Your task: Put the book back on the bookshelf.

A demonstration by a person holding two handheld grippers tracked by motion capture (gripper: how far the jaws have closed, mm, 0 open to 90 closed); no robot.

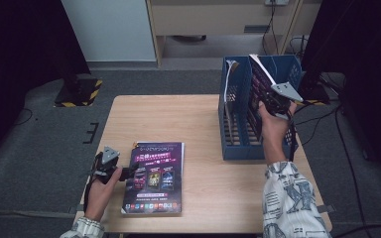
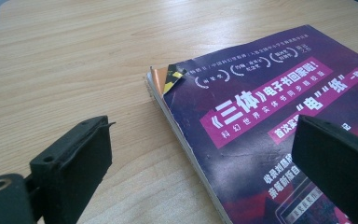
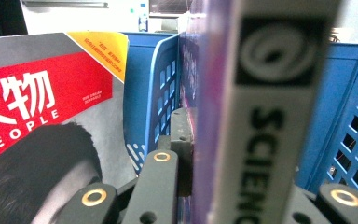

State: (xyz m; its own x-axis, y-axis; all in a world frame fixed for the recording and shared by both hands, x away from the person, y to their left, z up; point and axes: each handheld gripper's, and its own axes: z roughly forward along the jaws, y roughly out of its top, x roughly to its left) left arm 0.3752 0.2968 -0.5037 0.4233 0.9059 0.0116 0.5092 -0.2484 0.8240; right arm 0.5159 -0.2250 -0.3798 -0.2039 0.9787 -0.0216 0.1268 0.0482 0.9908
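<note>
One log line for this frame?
right gripper: shut on magazine, over rack | left gripper: open at book

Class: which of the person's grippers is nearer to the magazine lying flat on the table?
Left. The left gripper sits at the flat magazine's left edge, open. The right gripper is across the table at the blue rack, shut on an upright magazine.
</note>
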